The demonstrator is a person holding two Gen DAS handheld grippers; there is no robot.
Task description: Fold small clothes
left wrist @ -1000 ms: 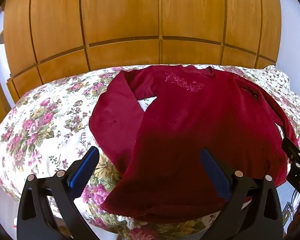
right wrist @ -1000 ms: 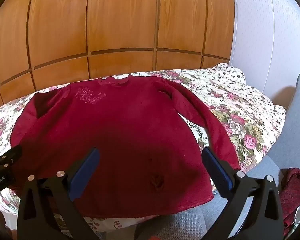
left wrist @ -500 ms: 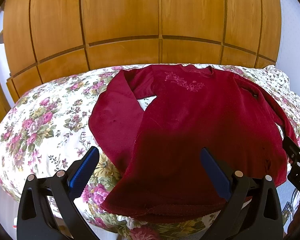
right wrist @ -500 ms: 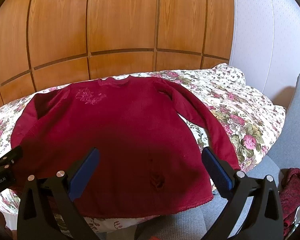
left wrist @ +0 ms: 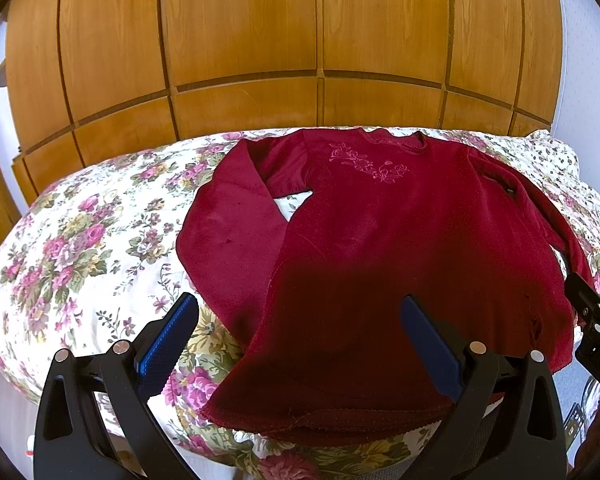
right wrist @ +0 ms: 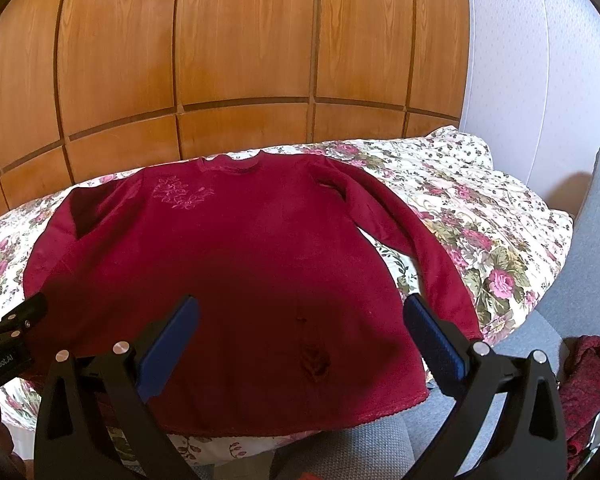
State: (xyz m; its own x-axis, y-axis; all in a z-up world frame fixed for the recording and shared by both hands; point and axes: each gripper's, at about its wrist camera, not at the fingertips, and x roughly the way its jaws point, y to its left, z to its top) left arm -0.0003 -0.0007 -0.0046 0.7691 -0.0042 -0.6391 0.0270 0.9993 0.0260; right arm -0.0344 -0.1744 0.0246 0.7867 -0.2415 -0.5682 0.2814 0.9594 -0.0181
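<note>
A dark red long-sleeved top lies flat and face up on a floral bedspread, neck toward the far wooden panels and hem toward me. It also shows in the right wrist view. Its left sleeve and right sleeve both lie alongside the body, cuffs toward me. My left gripper is open and empty above the hem on the left side. My right gripper is open and empty above the hem on the right side, over a small hole in the fabric.
Wooden panelled doors rise behind the bed. A grey cushioned seat stands at the right with another dark red garment on it. A white wall is at the far right.
</note>
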